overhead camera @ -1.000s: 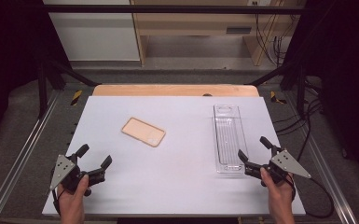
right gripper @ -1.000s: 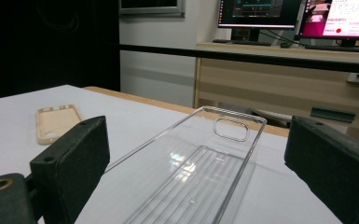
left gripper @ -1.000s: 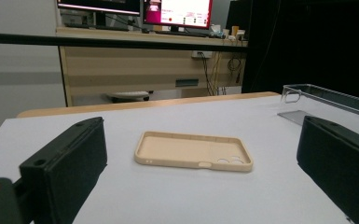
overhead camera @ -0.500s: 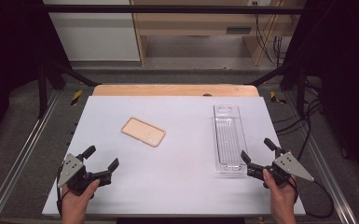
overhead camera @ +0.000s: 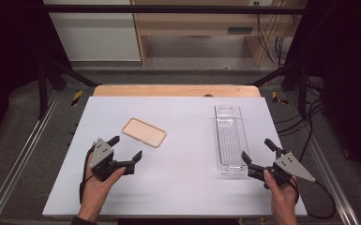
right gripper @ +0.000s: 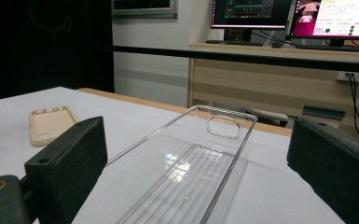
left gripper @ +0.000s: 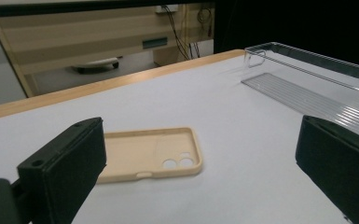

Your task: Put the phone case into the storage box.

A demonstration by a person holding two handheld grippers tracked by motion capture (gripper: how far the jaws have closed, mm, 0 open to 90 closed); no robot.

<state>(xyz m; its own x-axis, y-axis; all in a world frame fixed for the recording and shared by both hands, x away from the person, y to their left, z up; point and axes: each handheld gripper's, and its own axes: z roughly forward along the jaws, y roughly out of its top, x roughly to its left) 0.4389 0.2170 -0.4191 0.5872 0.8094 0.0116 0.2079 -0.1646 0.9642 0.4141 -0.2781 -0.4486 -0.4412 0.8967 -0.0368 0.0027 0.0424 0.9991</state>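
A beige phone case lies flat on the white table, inside up, left of centre. A long clear plastic tray stands on the right side. My left gripper is open just short of the case, jaws spread wide and pointing toward it. Held at the tray's near end, my right gripper is open too, with nothing between its jaws.
The white table top ends in a wooden strip at the far edge. Metal rails run along both sides. Beyond the table are a wooden desk and monitors.
My left gripper has moved forward and to the right, toward the phone case. My right gripper has shifted only slightly. Both stay open.
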